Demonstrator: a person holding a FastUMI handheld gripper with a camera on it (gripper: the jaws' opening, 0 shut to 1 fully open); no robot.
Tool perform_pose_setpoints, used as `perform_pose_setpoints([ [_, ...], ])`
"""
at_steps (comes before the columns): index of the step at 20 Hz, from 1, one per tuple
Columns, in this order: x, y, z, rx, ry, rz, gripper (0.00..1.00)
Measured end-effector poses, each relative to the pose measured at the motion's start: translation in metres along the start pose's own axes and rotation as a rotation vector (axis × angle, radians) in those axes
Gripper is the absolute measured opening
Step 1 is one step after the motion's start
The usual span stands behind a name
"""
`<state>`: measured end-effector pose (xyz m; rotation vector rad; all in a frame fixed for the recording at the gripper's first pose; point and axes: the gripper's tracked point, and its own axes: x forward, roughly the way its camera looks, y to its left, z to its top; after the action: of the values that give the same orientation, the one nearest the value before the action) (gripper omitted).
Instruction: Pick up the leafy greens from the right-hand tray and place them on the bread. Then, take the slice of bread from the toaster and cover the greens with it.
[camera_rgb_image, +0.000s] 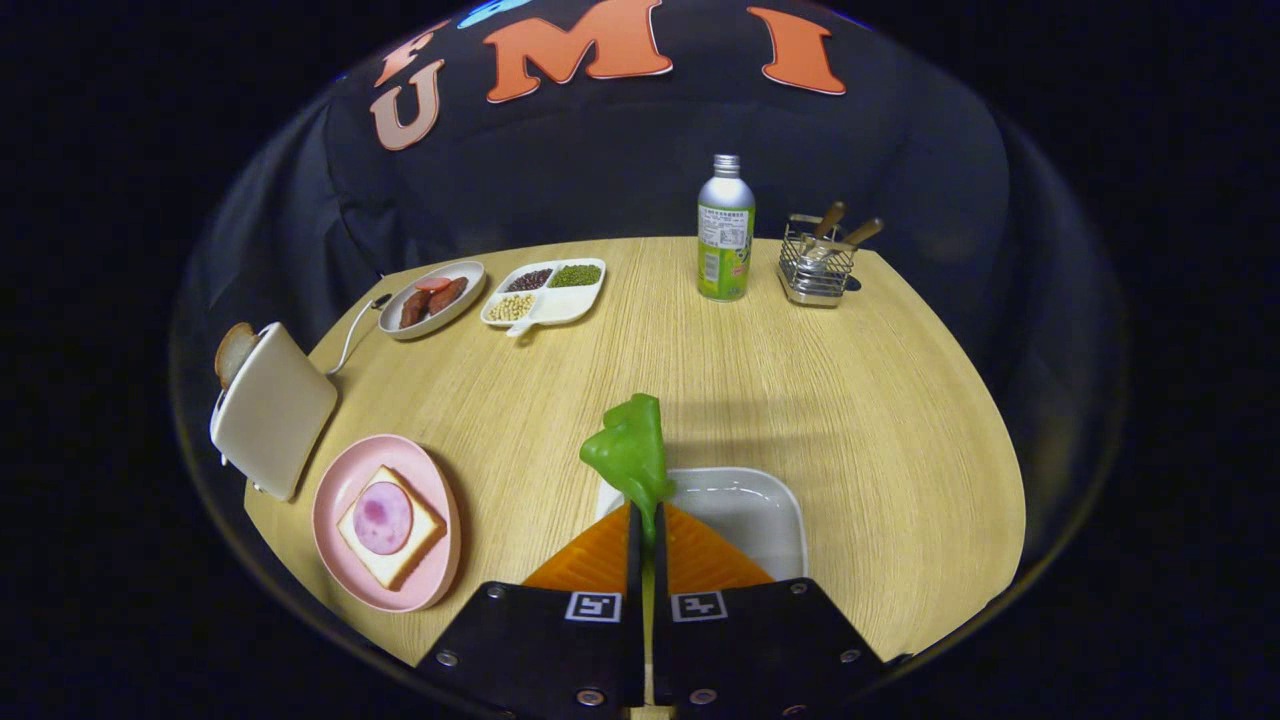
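**Carrying the greens across to the bread**

The fingers are closed almost together, with the stem of the leafy greens pinched between them; the leaf stands up just ahead of the tips, floppy and bent over at its top. Right behind it, partly under the fingers, lies the white tray on the wooden worktop. The greens look lifted clear of the tray, though how high is hard to tell from this angle.

The target is to the left: a pink plate holding a slice of bread topped with a round of ham. Just beyond the plate stands the toaster, with the second slice of bread poking out of its slot.

To do this step well, I would keep the pinch firm and swing left in one smooth, level pass. The leaf is held only by its thin end (so a jerk could shake it loose or fold it). Bring the leaf over the ham, lower until it drapes flat on the bread, and only then open the fingers. Releasing from high up would probably let it slide off towards the plate's rim. Approach from the open side of the worktop, so the toaster is not knocked.

Well apart at the back sit a dish of sausages, a divided dish of beans, a bottle and a wire basket, none of them in the way.
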<state>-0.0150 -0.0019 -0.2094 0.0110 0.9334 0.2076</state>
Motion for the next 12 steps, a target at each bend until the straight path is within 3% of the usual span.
perform_pose_setpoints([
  [12,-0.028,0.083,0.033,-0.101,-0.101,0.132,0.04],
])
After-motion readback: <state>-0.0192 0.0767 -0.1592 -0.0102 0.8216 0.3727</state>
